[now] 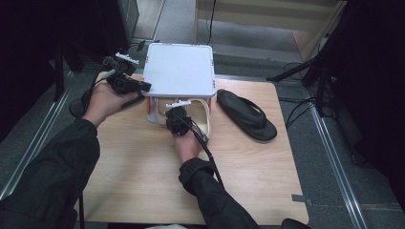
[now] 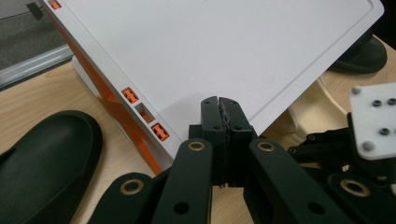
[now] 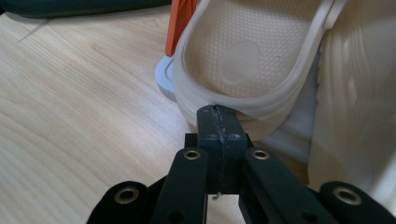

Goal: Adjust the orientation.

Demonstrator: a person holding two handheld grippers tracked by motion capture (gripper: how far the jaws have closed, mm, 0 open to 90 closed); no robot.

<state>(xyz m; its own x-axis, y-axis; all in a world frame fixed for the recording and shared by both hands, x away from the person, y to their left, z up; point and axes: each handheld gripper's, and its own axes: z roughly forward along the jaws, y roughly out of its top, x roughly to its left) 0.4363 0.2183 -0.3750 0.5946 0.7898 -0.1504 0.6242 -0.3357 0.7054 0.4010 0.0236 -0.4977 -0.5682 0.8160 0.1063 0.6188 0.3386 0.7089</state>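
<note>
Here, right gripper [image 3: 218, 112]: jaws pressed together, tips at the heel rim of the cream rubber slipper [image 3: 247, 60]
Slipper: under the white two-tier rack [image 1: 179, 69]
Left gripper [image 2: 219, 105]: jaws together, empty, at rack's corner

The desk [image 1: 143, 176] is pale wood with a visible grain and a smooth, faintly satin finish. Near its far edge the white rack [image 1: 179, 69] looks like hard plastic — a flat, matt top panel with orange plastic [image 2: 130, 95] clips and struts along its side. The cream slipper [image 3: 243, 60] is soft rubbery foam, its footbed finely pebbled, its rim smooth. The black sandal [image 1: 248, 117] toward the right edge is matt rubber. Each hand-held gripper [image 3: 218, 114] is matt black plastic with brass-coloured pivot bushings — the jaw pads look rough.
</note>
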